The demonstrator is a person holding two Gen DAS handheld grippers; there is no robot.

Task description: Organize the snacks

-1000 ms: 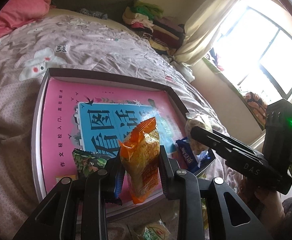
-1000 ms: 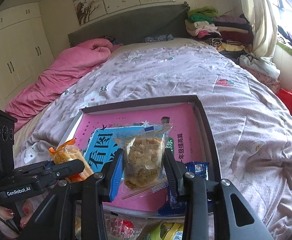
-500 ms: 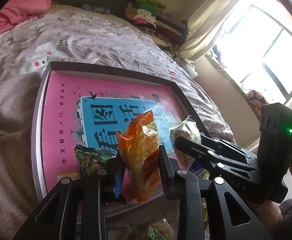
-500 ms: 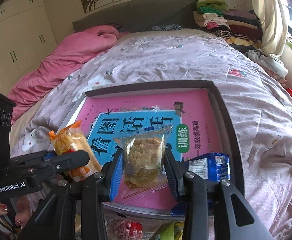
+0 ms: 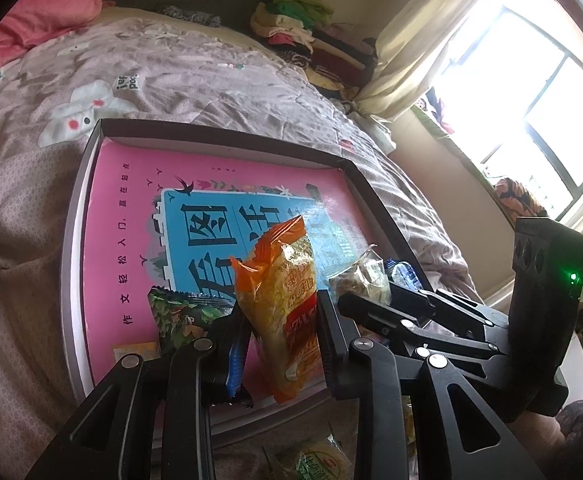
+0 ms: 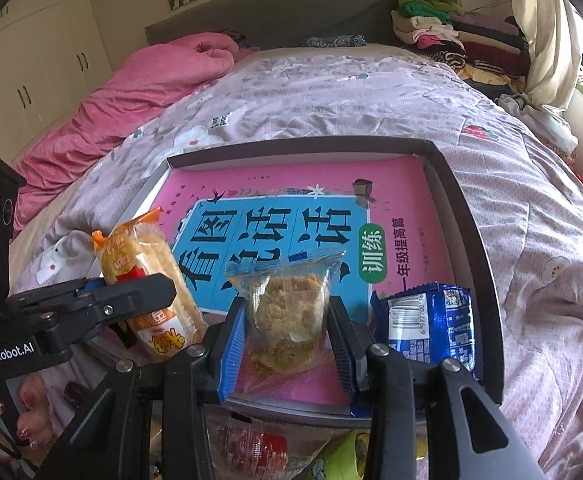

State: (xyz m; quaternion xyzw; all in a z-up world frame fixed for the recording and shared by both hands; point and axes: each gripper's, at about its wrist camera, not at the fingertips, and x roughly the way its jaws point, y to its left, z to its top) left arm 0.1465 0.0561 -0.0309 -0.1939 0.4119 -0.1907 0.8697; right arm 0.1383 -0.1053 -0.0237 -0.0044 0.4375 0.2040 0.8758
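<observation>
My left gripper (image 5: 281,332) is shut on an orange-yellow snack packet (image 5: 283,300), held upright over the near edge of a dark shallow tray (image 5: 227,130) lined with a pink and blue book cover. It also shows in the right wrist view (image 6: 147,280). My right gripper (image 6: 287,344) is shut on a clear bag of brown crumbly cake (image 6: 287,312), just right of the left gripper over the tray's near edge. A green packet (image 5: 179,316) lies in the tray's near left, a blue packet (image 6: 431,324) in its near right.
The tray (image 6: 471,216) rests on a bed with a grey-pink flowered quilt (image 6: 331,92). Several loose snack packets (image 6: 259,444) lie on the bed just before the tray. A pink duvet (image 6: 131,88) lies at the far left, folded clothes (image 6: 451,32) at the far right.
Both grippers have moved forward and closer together over the tray's near edge, each still holding its packet. The tray looks nearer in both views.
</observation>
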